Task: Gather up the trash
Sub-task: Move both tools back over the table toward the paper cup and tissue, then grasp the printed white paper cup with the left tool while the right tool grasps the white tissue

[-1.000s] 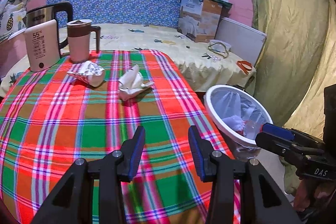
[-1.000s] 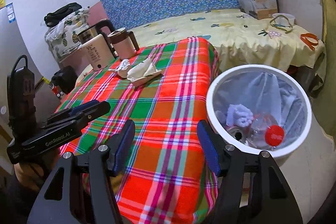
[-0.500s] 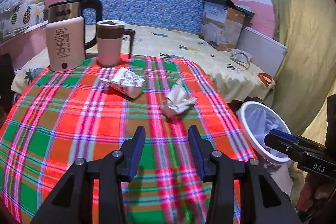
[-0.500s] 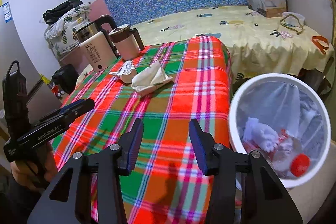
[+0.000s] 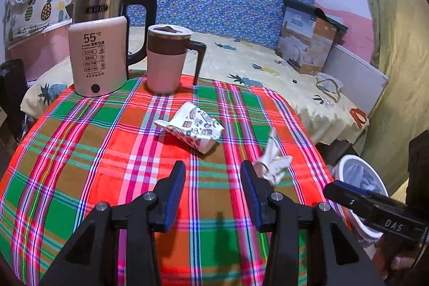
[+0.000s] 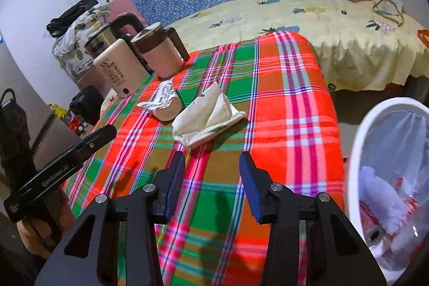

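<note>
A crushed printed paper cup (image 5: 193,130) lies on the plaid tablecloth (image 5: 80,152), just ahead of my left gripper (image 5: 213,173), which is open and empty above the cloth. A crumpled cream wrapper (image 5: 273,165) lies just beyond its right finger. In the right wrist view the same wrapper (image 6: 206,119) sits a short way ahead of my right gripper (image 6: 211,165), also open with nothing between its fingers. The crushed cup (image 6: 163,103) lies beyond it to the left. A white lined bin (image 6: 356,141) with trash in it stands off the table's right side.
A steel kettle (image 5: 112,7), a cream warmer box (image 5: 97,55) and a pink lidded mug (image 5: 166,58) stand at the table's far edge. Behind is a bed with a yellow sheet (image 5: 254,63) and a cardboard box (image 5: 305,39). A curtain (image 5: 396,58) hangs at the right.
Both grippers have swung from the bin side toward the trash on the table, which now looks closer. The right jaws have narrowed. The bin has slid to the right edge of both views.
</note>
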